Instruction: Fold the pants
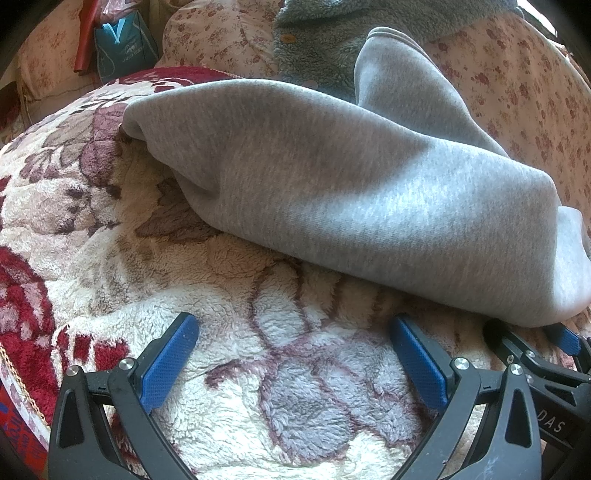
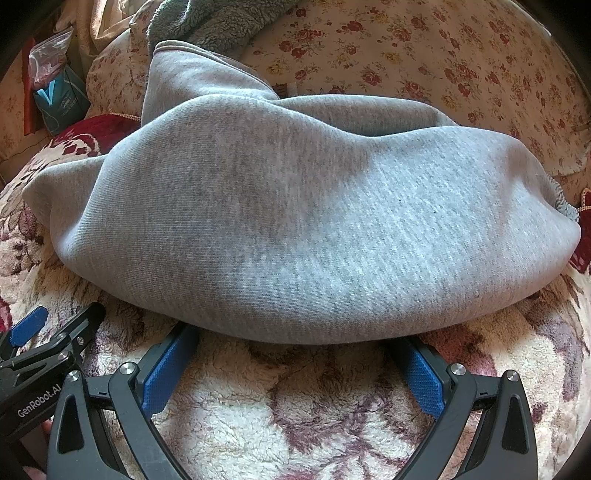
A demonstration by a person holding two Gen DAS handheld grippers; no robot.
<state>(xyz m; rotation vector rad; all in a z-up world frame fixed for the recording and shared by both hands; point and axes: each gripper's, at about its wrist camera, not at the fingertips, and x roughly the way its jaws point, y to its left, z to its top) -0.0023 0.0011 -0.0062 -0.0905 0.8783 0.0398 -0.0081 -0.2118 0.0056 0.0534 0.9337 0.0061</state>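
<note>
The left gripper (image 1: 293,325) has its jaws spread wide with nothing between them but fleece. Its blue pads (image 1: 168,363) hover over the floral fleece blanket (image 1: 229,398), just short of the near edge of the grey pants (image 1: 354,192). The right gripper (image 2: 295,339) is also wide open and holds nothing. Its fingertips reach the near fold of the pants, and the cloth bulges over them, hiding the very tips; whether they touch the fabric cannot be told.

Taking the pants as the landmark: they lie in a loose, rounded heap on the blanket, directly ahead of both grippers. In the right wrist view the left gripper shows at the lower left of the heap, beside the near edge. In the left wrist view the right gripper's black frame sits at the heap's lower right corner, tucked against the hem of the fold.

One pant leg runs away from the heap toward the far side and ends in a ribbed cuff (image 1: 388,35). An elastic waistband (image 2: 563,203) puckers at the heap's right end. Beyond the cuff lies a blue-grey fluffy garment (image 1: 325,40). To the right of and behind the pants spreads a rose-printed sheet (image 2: 424,62). Far off to the left of the pants stands a teal bag (image 1: 122,44).
</note>
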